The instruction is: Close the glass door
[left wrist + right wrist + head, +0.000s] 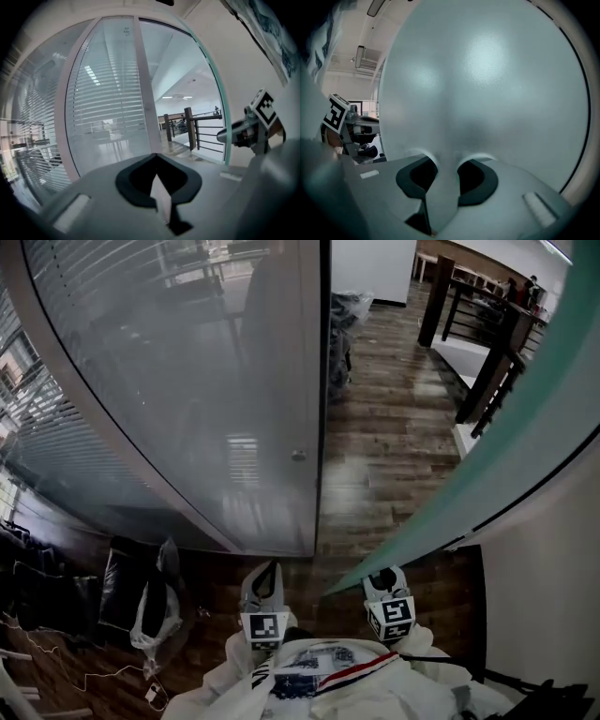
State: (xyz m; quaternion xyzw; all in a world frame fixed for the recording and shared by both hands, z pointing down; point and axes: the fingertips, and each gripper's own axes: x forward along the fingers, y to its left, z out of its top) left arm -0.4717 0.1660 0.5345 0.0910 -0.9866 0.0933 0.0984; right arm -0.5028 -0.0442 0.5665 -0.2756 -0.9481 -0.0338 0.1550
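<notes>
- Holding my right gripper (436, 197) with its jaws pressed together and nothing between them, I have its tips pointed straight at the frosted face of the glass door (487, 84). I cannot tell whether they touch the glass.
- My left gripper (159, 197) has its jaws together too and carries nothing. It points at the doorway rather than at the door.
- In the head view both grippers sit low and close to my body, the left gripper (265, 589) beside the right gripper (386, 585), above my white sleeves (319, 681).
- The glass door (487, 456) stands swung open on my right, a greenish pane whose near corner comes down just beside the right gripper.
- To the left is a fixed glass wall (187, 399) with blinds behind it, ending in a pale frame post (309, 381).
- Between that post and the open door the wood floor (384, 456) shows through the gap.
- Farther out stands a dark railing (487, 343).
- Some bags (155, 610) lie on the floor at the foot of the glass wall, to my left.
</notes>
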